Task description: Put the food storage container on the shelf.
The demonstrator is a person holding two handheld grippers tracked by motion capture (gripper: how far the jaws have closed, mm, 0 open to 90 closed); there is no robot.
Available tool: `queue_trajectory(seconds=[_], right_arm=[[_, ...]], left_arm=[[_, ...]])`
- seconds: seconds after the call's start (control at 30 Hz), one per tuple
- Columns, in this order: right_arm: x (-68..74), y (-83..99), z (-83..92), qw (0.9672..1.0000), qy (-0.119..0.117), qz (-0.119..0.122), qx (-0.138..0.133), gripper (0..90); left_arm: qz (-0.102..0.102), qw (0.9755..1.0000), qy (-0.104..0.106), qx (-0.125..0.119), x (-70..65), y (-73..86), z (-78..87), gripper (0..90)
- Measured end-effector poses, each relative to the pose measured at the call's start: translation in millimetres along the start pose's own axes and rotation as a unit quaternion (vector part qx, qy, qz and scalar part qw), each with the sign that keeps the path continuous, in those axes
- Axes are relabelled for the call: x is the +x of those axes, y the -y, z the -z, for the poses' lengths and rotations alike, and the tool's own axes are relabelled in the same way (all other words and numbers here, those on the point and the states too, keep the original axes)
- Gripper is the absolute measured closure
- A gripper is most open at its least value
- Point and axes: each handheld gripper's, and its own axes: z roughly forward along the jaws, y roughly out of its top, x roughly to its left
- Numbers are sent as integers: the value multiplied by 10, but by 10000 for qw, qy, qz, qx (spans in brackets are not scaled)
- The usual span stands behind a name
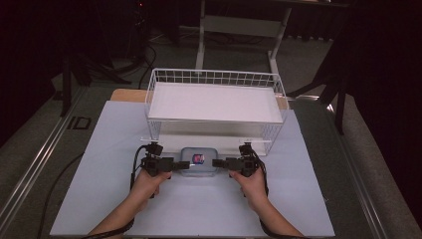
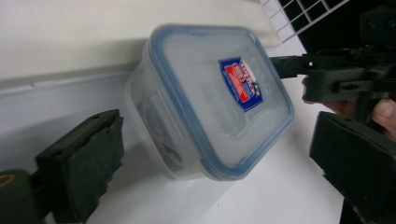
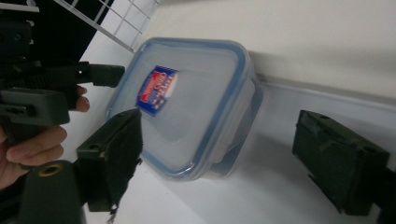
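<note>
A clear plastic food box (image 1: 199,162) with a blue-rimmed lid and a red and blue label sits on the pale table, just in front of the wire basket. My left gripper (image 1: 185,164) points at its left side and my right gripper (image 1: 217,163) at its right side. In the left gripper view the box (image 2: 210,102) lies between the black jaws of the left gripper (image 2: 219,154), with a gap on each side. The right gripper view shows the box (image 3: 187,107) between the open jaws of the right gripper (image 3: 229,154), untouched.
A white wire basket (image 1: 214,77) with a white floor panel stands right behind the box, raised on its own frame. The pale table top (image 1: 199,214) stretches toward the person. A desk frame (image 1: 239,30) and dark stands are on the floor beyond.
</note>
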Motion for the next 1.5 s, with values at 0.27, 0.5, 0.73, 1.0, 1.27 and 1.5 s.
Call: queue_trajectory(seconds=[0.27,0.5,0.73,1.0,1.27,1.5], right_arm=[[-19,-19,-97,9996,-114,-203,165,251],[-91,-18,-126,9974,-304,-597,253,351],[-56,-27,-132,9954,-410,-743,435,420],[-20,21,-71,9962,-428,-674,339,479],[58,130,-7,9988,-404,-176,221,505],[117,214,32,9994,-315,107,36,507]], left_arm=[[370,9991,189,126,108,-14,-77,194],[478,9984,198,234,137,-18,-138,349],[455,9984,208,274,132,-14,-132,363],[297,9988,255,290,94,17,-45,442],[51,9998,178,114,16,111,6,495],[-38,9999,131,69,-34,164,19,500]])
